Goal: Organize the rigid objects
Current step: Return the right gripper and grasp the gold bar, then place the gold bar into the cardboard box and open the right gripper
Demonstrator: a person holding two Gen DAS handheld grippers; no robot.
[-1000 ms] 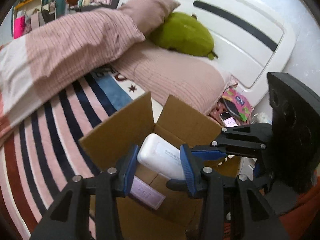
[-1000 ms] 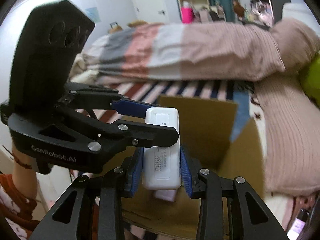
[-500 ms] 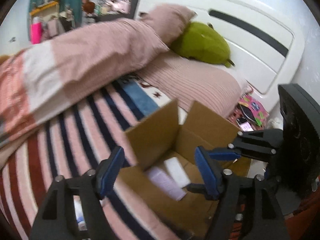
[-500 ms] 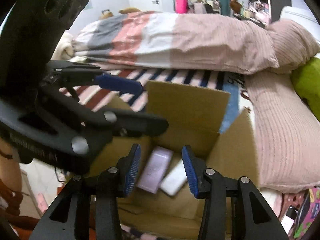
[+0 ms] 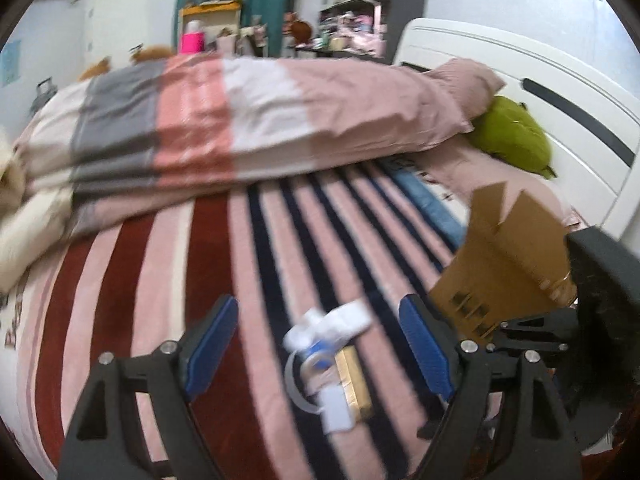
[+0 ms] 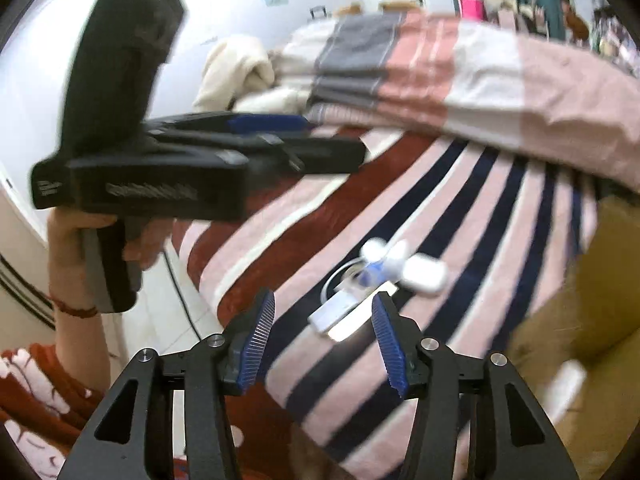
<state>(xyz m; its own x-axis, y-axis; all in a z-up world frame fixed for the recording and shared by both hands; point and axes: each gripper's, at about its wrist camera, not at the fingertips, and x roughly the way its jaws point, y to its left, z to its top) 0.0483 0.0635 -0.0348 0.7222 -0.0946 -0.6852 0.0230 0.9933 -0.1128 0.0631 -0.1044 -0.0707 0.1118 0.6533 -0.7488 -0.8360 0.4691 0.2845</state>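
A small pile of objects lies on the striped bedspread: a white earbud-like case (image 6: pixel 424 276), a white charger block (image 6: pixel 332 314), a gold bar-shaped box (image 5: pixel 352 380) and a looped white cable (image 5: pixel 298 392). My left gripper (image 5: pixel 320 344) hovers just short of the pile; its jaws are opening with nothing between them. My right gripper (image 6: pixel 323 344) also points at the pile, its jaws opening and empty. In the right wrist view a hand holds the left gripper (image 6: pixel 332 138) at the upper left. The cardboard box (image 5: pixel 508 256) stands to the right.
A folded pink, white and grey duvet (image 5: pixel 240 120) lies across the bed behind the pile. A green plush (image 5: pixel 512 136) and pillow rest by the white headboard (image 5: pixel 580 112). The bed's edge and floor (image 6: pixel 160 320) are at the left. The picture is motion-blurred.
Both grippers let go of the white power bank, which dropped into the cardboard box. They then swung left away from the box to the pile on the bedspread, jaws spreading wider.
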